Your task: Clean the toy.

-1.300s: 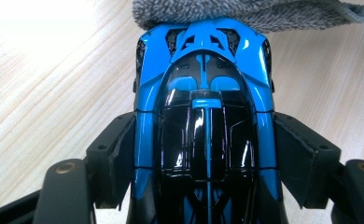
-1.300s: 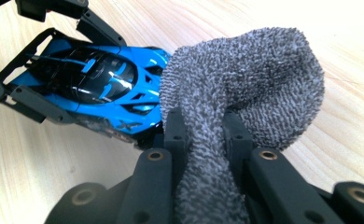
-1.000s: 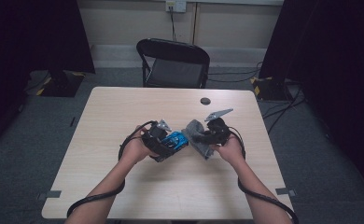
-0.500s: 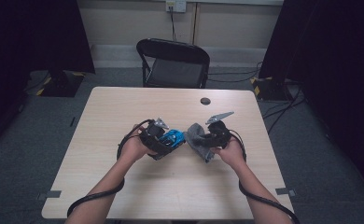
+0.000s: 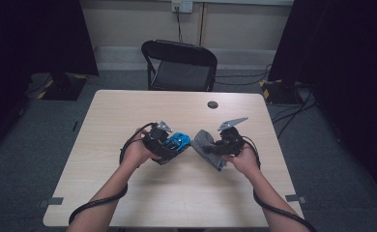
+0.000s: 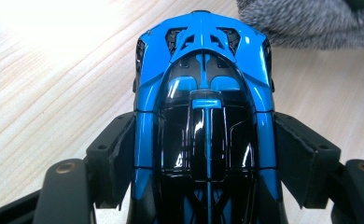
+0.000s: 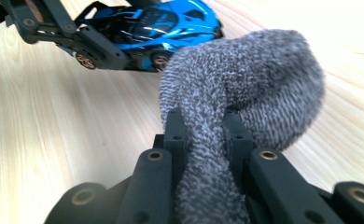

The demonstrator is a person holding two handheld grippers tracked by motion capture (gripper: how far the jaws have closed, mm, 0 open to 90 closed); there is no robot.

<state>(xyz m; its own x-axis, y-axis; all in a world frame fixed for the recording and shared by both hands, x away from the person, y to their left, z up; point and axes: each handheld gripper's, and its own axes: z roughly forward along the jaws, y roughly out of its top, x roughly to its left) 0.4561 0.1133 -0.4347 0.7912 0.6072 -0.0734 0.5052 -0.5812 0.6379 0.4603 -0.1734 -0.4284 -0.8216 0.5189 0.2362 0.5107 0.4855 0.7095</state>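
Left claw (image 6: 203, 158) clamped on the flanks of a blue toy car (image 6: 203, 93), centre of frame in the left gripper view. Right claw (image 7: 203, 130) pinches a grey knit sock (image 7: 255, 84). In the high view car and sock sit just beside each other, mid-worktop (image 5: 128, 111). Small dark disc (image 5: 212, 104) near the far edge.

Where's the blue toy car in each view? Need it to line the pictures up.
High view: the glossy blue and black toy car sits mid-table in the left gripper.
Left gripper view: centre, between the jaws.
Right gripper view: top, left of centre.
Shared landmark: the grey knitted sock, beside the car.
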